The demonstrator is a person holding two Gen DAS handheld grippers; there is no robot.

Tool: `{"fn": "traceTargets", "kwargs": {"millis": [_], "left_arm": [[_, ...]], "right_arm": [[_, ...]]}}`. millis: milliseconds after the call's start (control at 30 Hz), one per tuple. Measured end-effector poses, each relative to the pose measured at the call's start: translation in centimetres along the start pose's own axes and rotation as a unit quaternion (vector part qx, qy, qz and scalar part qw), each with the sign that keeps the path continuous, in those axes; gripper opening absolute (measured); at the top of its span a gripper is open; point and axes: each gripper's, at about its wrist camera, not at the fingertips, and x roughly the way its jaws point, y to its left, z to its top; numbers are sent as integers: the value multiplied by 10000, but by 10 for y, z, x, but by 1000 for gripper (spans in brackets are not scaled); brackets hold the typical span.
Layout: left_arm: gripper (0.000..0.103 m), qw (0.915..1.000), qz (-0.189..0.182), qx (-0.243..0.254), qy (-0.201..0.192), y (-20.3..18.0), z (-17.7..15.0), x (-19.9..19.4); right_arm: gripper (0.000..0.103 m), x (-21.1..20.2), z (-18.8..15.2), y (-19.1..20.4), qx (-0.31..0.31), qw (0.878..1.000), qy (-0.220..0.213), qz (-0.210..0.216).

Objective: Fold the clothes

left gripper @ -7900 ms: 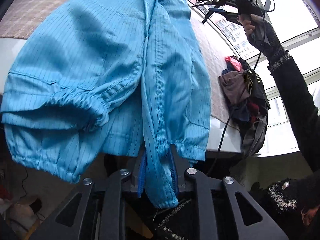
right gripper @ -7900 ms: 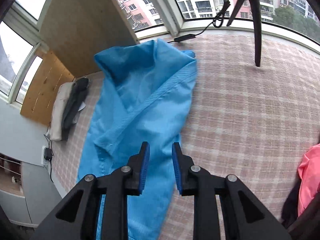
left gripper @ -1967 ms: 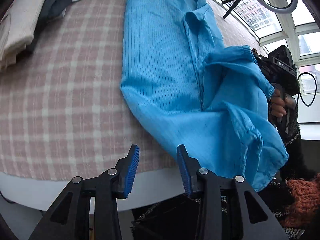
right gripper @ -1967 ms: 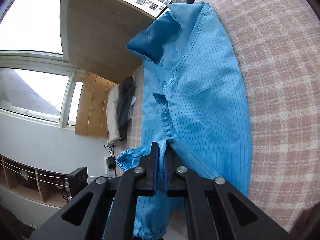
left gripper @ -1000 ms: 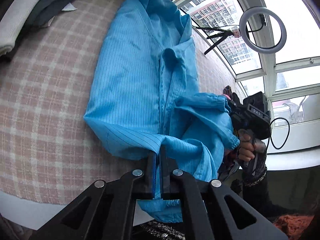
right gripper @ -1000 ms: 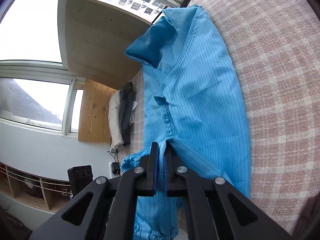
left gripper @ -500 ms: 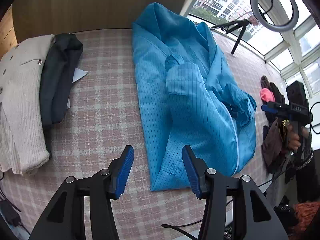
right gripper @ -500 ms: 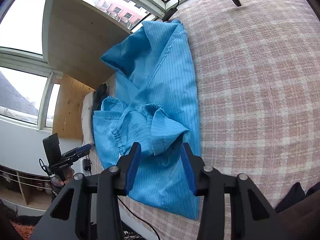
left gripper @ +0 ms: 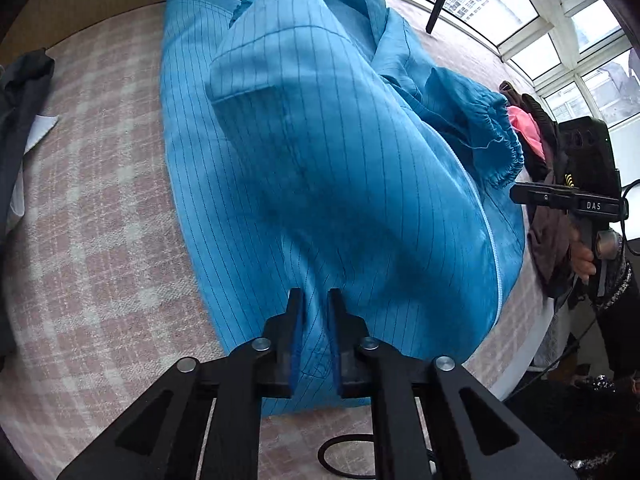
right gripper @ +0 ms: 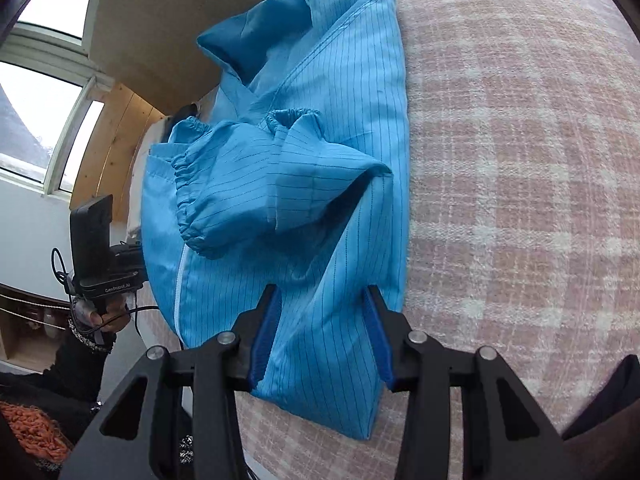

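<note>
On the checked table cover (right gripper: 520, 160), the left gripper (left gripper: 315, 320) seems clamped on the blue jacket (left gripper: 320, 160) hem; the right gripper (right gripper: 320, 320) is closing around it, both readying a fold.

I count: one blue jacket (left gripper: 320, 160), two elastic cuffs, one checked cloth (right gripper: 520, 160), one clothes pile (left gripper: 540, 184), two of my grippers (left gripper: 315, 336) (right gripper: 322, 332).

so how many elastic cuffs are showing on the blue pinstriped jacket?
2. One gathered cuff lies by the white zipper; the other sits higher, near the collar, both folded onto the blue pinstriped jacket. None seems hidden.
</note>
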Motion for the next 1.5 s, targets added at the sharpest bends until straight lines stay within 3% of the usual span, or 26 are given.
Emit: {"fn": "traceTargets", "kwargs": {"millis": [67,133,233,300,400,500,533,600,667,767,833,867,1000,1100,1167,1200,1233,1300,1367,1500], "left_arm": [[3,9999,-59,-9,-149,-3,-5,-13],[2,9994,-59,3,-329,-9,-14,-34],[2,9989,-27,37,-472,-17,-32,-59],[2,9989,43,53,-465,-20,-46,-66],[7,9991,389,-7,-161,-10,-61,-44],[8,9978,573,-322,110,8,-62,-33],[9,9977,596,-328,16,10,-60,-39],[18,9970,693,-221,-254,8,-54,-57],[26,9952,852,-4,-489,0,-45,-74],[28,9949,765,255,-608,-11,-29,-81],[28,9947,731,472,-556,-19,-16,-70],[28,9948,699,552,-503,-22,-12,-63],[28,9970,514,531,-207,-20,-1,-36],[28,9976,514,435,-159,-15,3,-33],[28,9973,548,411,-254,-12,3,-43],[28,9970,579,388,-332,-8,2,-49],[32,9967,617,333,-413,-2,0,-55],[39,9962,650,189,-543,11,-1,-64],[41,9969,536,-63,-569,27,1,-63],[43,9969,295,-470,-561,53,12,-52]], "right_arm": [[9,-4,0,8,-165,9999,-13,20],[7,-11,-1,18,-370,9993,-19,39],[6,-21,-3,24,-295,9978,65,593],[6,-19,-6,22,-272,9980,134,548],[10,-1,-4,21,-500,9969,373,-477],[17,-5,-2,31,-825,9917,279,-944],[20,-11,-1,39,-1029,9889,171,-1058],[38,-20,0,60,-1598,9774,-105,-1380],[42,-25,3,78,-2100,9632,-270,-1654],[42,-17,9,95,-2422,9579,-45,-1539],[34,-6,10,99,-2461,9602,276,-1292],[23,0,10,100,-2479,9607,437,-1167],[21,36,24,100,-2639,9561,898,-904],[23,31,76,81,-1811,9755,162,-1237],[23,4,94,64,-1106,9920,-178,-574],[29,-10,94,60,-1026,9942,-264,-208],[34,-21,89,59,-1078,9932,-393,-199],[54,-40,75,56,-1186,9893,-686,-503],[55,-45,61,44,-1094,9870,-800,-870],[55,-26,49,14,-665,9931,-613,-740]]}}
